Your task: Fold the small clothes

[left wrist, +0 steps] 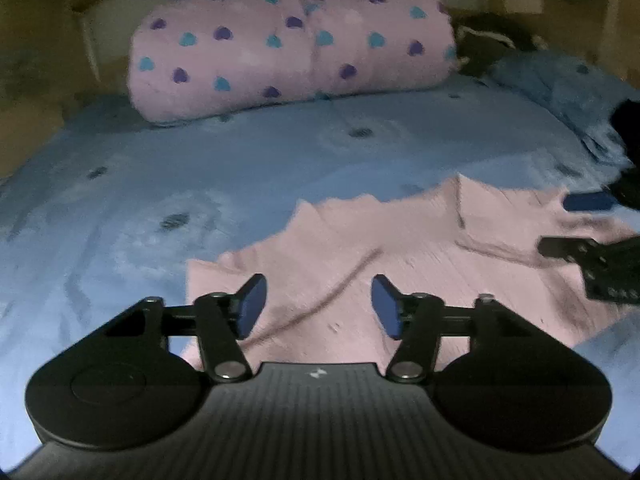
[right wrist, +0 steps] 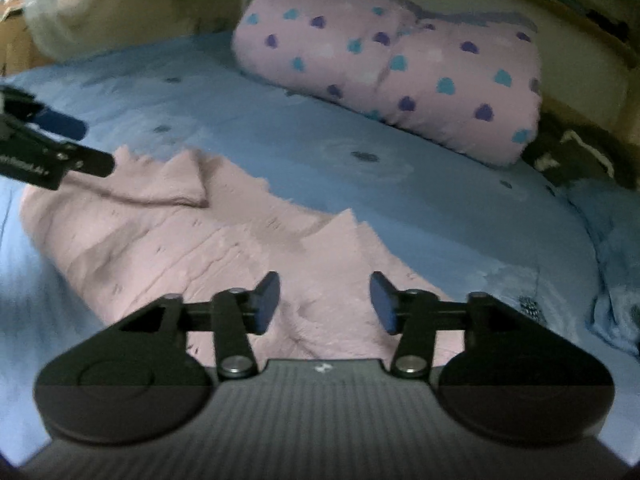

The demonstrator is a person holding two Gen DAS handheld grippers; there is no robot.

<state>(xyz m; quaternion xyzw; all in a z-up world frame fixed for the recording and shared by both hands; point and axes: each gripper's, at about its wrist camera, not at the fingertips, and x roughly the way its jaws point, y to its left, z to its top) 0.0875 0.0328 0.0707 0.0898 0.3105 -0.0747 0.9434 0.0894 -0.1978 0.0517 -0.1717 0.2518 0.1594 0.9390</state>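
Observation:
A small pale pink knitted garment (left wrist: 360, 256) lies spread on the blue bedspread, with a folded flap near its far edge (right wrist: 160, 184). My left gripper (left wrist: 319, 306) is open and empty, hovering over the garment's near left part. My right gripper (right wrist: 324, 304) is open and empty over the garment's near right edge. The right gripper shows at the right edge of the left wrist view (left wrist: 576, 226), open. The left gripper shows at the left edge of the right wrist view (right wrist: 92, 146), open.
A pink pillow with blue and purple hearts (left wrist: 292, 44) lies at the head of the bed (left wrist: 120, 184). Dark clothing (left wrist: 492, 44) lies by the pillow, and more dark cloth (left wrist: 628, 140) at the right edge. A bunched blue blanket (right wrist: 612, 240) lies right.

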